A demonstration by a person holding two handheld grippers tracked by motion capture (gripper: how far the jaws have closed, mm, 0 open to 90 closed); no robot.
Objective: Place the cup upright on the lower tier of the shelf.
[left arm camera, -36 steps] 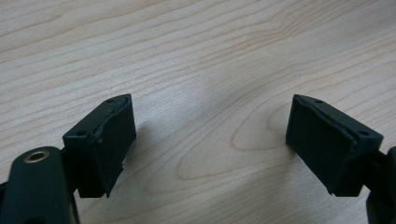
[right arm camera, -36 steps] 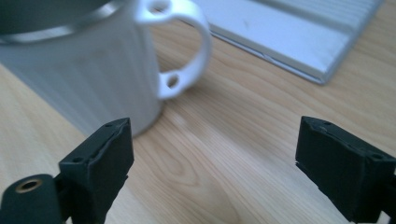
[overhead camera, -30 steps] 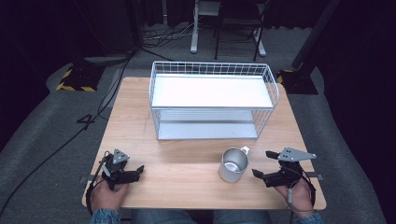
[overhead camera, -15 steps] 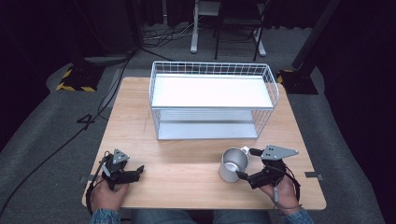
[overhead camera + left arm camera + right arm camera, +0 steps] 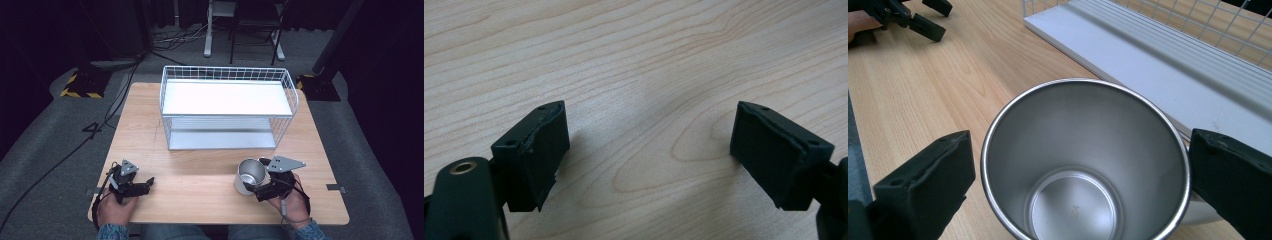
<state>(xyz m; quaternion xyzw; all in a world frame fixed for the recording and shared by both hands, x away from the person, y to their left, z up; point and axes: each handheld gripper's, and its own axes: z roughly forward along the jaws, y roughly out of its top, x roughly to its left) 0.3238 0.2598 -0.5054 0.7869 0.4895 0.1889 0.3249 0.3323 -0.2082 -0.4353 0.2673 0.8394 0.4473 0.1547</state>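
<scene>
1 steel cup [image 5: 250, 176] stands on the wooden surface [image 5: 200, 165] between the wide-open right claw [image 5: 261, 181], untouched. 1 white wire rack [image 5: 227, 107] stands just behind. Left claw [image 5: 145, 184] open, empty.

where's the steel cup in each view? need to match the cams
High view: steel cup stands lower right of centre on the table, at the right claw.
Left gripper view: not in it.
Right gripper view: cup bottom centre, between the claw's open jaws.
Shared landmark: the white wire rack, behind the cup; its base at upper right.
</scene>
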